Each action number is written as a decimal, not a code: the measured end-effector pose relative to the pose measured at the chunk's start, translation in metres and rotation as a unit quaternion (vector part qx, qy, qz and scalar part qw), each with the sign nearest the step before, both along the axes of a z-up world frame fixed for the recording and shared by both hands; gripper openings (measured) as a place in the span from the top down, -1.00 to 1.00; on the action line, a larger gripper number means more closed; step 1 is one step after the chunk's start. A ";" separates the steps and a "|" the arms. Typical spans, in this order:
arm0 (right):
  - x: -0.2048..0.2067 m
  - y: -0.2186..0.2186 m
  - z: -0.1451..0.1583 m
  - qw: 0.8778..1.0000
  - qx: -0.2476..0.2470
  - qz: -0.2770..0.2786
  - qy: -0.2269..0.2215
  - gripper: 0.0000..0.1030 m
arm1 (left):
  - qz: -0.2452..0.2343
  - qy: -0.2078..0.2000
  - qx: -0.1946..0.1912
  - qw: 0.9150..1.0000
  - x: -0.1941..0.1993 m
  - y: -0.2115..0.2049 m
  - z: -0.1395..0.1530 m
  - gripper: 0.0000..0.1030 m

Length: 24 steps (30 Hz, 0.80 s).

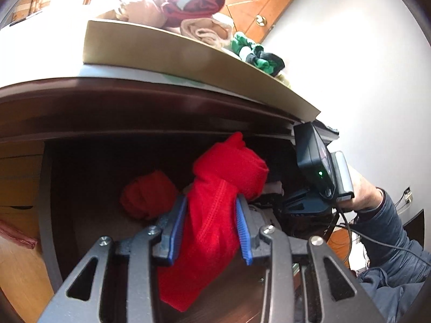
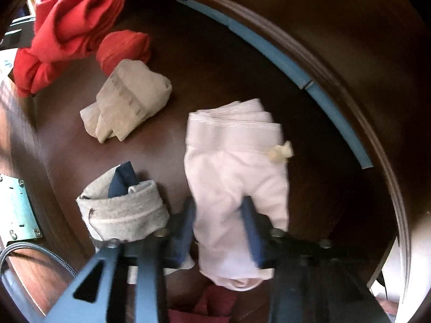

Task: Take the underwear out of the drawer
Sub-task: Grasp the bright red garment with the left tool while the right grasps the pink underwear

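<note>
My left gripper [image 1: 211, 204] is shut on a bright red pair of underwear [image 1: 229, 167], which bulges above its blue pads and hangs below them, over the open dark wooden drawer [image 2: 229, 67]. The same red piece [image 2: 67, 21] shows at the top left of the right wrist view. My right gripper [image 2: 218, 204] points down into the drawer, and its pads pinch a pale pink pair of underwear [image 2: 237, 161] with a small bow. Still on the drawer floor are a red roll [image 2: 124, 48], a beige folded piece [image 2: 129, 99] and a grey roll [image 2: 121, 210] with a navy piece tucked inside.
On top of the dresser stands a cardboard box [image 1: 175, 53] holding folded pink, maroon and green clothes. A person's hand and dark sleeve [image 1: 390, 228] carry the right gripper's body [image 1: 315, 161] at the drawer's right. A blue strip [image 2: 282, 53] lines the drawer's far wall.
</note>
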State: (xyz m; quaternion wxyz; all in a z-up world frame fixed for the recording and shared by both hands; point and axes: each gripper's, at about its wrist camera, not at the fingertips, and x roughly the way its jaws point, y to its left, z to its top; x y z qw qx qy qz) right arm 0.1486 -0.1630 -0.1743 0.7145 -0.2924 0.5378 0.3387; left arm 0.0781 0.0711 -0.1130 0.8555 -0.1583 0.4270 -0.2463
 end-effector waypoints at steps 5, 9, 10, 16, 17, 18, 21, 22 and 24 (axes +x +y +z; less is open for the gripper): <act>-0.009 -0.002 0.003 0.999 0.038 0.006 0.035 0.52 | 0.017 -0.001 -0.012 1.000 -0.004 0.005 -0.004 0.34; -0.011 -0.002 0.004 0.998 0.052 0.001 0.036 0.53 | 0.016 0.001 -0.014 1.000 -0.007 0.004 -0.007 0.34; -0.010 -0.002 0.005 0.998 0.051 -0.002 0.030 0.52 | 0.015 0.001 -0.015 1.000 -0.006 0.003 -0.007 0.34; -0.007 0.003 0.004 1.000 0.029 -0.006 -0.007 -0.25 | 0.013 0.006 -0.016 1.000 -0.007 0.001 -0.010 0.34; -0.006 0.004 0.003 1.000 0.026 -0.006 -0.007 -0.26 | 0.014 0.007 -0.016 1.000 -0.006 0.000 -0.011 0.34; -0.005 0.006 0.001 1.000 0.021 -0.006 -0.009 -0.26 | 0.014 0.008 -0.017 1.000 -0.005 -0.001 -0.011 0.34; -0.003 0.013 -0.006 1.000 0.001 -0.002 -0.009 -0.26 | 0.015 0.011 -0.019 1.000 -0.004 -0.003 -0.013 0.34; -0.002 0.015 -0.010 1.000 -0.006 0.000 -0.005 -0.26 | 0.015 0.012 -0.019 1.000 -0.004 -0.003 -0.013 0.34; 0.001 0.018 -0.015 1.000 -0.008 0.001 0.004 -0.31 | 0.017 0.011 -0.020 1.000 -0.003 -0.005 -0.013 0.34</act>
